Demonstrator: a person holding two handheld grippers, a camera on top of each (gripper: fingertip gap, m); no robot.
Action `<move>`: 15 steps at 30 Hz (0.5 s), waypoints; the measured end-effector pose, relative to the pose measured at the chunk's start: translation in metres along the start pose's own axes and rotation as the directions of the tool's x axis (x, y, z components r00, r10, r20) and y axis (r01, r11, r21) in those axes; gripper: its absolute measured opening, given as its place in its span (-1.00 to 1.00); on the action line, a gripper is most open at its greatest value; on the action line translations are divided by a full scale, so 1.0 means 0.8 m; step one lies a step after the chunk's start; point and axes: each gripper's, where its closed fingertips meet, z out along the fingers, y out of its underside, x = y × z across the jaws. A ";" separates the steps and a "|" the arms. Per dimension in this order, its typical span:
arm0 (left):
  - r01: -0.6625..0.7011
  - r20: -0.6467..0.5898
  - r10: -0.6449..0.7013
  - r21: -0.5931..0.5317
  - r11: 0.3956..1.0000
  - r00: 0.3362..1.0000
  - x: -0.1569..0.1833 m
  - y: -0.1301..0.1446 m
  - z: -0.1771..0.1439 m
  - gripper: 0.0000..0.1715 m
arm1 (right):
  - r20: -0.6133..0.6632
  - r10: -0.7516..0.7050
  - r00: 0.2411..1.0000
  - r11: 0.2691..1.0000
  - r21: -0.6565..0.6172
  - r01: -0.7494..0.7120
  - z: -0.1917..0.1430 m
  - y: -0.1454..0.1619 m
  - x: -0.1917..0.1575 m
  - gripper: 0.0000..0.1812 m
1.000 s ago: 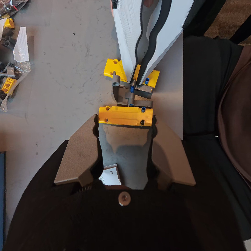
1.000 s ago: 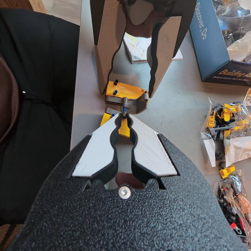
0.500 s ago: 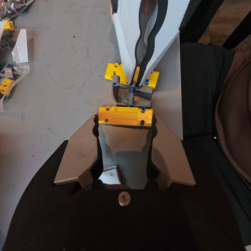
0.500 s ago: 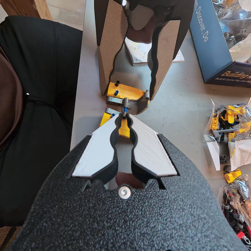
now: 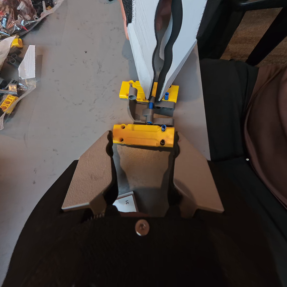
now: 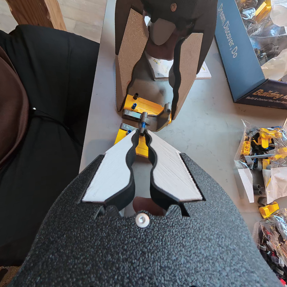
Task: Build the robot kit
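Left wrist view: the left gripper (image 5: 142, 138) is wide open around a yellow block (image 5: 142, 135), with one tan finger touching each short end. It looks like it is holding the block still. The block's long side runs from 9 o'clock to 3 o'clock. Just past it, toward 12 o'clock, sits a grey piece (image 5: 149, 112) with a thin grey-and-blue pin (image 5: 149, 105) standing along the 12-to-6 line. The right gripper (image 5: 153, 99) comes down from 12 o'clock and is nearly closed, pinching the far end of the pin. A second yellow block (image 5: 149, 93) lies under those tips.

Right wrist view: the right gripper (image 6: 141, 132) has only a thin gap, and the pin (image 6: 142, 125) sits in it, pointing to 12 o'clock. The left gripper (image 6: 145, 111) stands beyond, wide around its yellow block (image 6: 146, 105). Bags of parts (image 6: 262, 158) lie at 3 o'clock on the grey table (image 6: 201, 124).
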 end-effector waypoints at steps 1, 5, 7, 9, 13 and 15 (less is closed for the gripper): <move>-0.001 -0.001 0.001 0.003 1.000 1.000 0.001 0.000 0.000 -0.11 | 0.002 0.000 1.000 1.000 0.005 0.000 0.000 0.000 0.000 -0.92; -0.009 -0.009 0.009 0.002 1.000 1.000 0.003 0.000 0.000 -0.11 | 0.016 -0.006 1.000 1.000 0.018 0.005 0.000 -0.001 -0.003 -0.92; -0.015 -0.014 0.015 -0.008 1.000 1.000 0.003 0.000 0.000 -0.11 | 0.017 -0.012 1.000 1.000 0.023 0.012 0.000 -0.001 -0.003 -0.92; -0.021 -0.016 0.021 -0.014 1.000 1.000 0.004 0.000 0.000 -0.11 | 0.016 -0.020 1.000 0.999 0.028 0.019 0.000 -0.002 -0.003 -0.92; -0.048 -0.013 0.048 0.033 0.998 0.999 0.004 -0.002 0.000 -0.11 | 0.050 -0.005 0.999 0.999 0.039 0.003 0.000 -0.002 -0.005 -0.92; -0.044 -0.008 0.044 0.041 0.998 0.999 0.004 -0.002 0.000 -0.12 | 0.060 0.004 0.998 0.999 0.039 -0.006 0.000 -0.002 -0.005 -0.92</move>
